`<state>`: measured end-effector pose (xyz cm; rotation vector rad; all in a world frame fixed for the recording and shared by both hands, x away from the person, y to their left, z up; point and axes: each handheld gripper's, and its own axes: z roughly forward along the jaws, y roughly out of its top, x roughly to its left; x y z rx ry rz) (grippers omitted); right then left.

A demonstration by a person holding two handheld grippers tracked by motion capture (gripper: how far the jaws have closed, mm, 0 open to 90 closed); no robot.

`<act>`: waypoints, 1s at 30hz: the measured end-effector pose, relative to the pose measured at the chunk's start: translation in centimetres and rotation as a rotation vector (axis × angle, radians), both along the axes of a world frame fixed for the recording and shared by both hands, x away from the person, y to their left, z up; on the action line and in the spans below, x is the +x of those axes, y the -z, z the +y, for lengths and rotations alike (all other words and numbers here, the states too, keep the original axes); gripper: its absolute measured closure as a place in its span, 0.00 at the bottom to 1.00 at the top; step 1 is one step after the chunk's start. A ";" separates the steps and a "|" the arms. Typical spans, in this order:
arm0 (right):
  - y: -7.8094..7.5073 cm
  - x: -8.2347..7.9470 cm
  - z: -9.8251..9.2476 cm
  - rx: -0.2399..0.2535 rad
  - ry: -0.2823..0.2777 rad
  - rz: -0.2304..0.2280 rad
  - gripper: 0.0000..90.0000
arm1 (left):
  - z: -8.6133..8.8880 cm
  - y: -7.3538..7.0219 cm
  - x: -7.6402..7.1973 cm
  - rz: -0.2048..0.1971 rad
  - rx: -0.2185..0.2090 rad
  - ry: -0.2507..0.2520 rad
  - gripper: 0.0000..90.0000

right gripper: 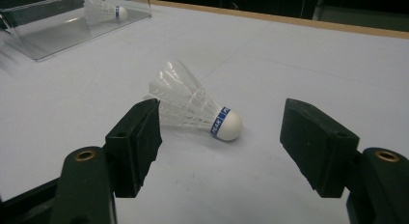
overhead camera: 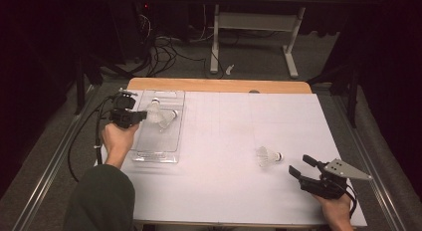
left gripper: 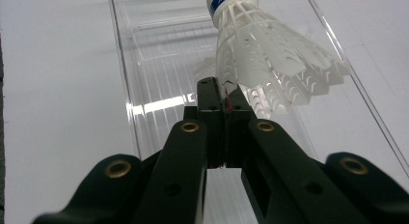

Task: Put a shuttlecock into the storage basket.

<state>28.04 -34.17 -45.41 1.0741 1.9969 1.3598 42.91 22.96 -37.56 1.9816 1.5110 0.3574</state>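
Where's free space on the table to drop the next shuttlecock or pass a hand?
Free: the white mat between the clear tray and the loose shuttlecock, also the near edge between both hands. Crowded: the tray's far end, where the left gripper holds a shuttlecock beside another.

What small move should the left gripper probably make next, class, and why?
Probably open its jaws. The left gripper is shut on the skirt edge of a shuttlecock hanging over the clear tray, where another shuttlecock already lies.

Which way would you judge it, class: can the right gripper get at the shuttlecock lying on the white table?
Probably yes: the right gripper is open, and the shuttlecock lies just ahead with nothing between.
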 end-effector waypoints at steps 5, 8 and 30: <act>0.0 0.0 0.0 0.000 -0.001 0.001 0.35 | -0.1 0.3 0.6 0.011 -0.006 -0.013 0.99; 0.0 0.0 0.0 -0.001 -0.001 0.001 0.35 | 0.0 0.4 0.8 0.014 -0.003 -0.019 0.99; 0.0 0.0 0.0 0.000 0.000 0.001 0.35 | -0.7 0.0 0.6 -0.016 0.058 0.005 0.73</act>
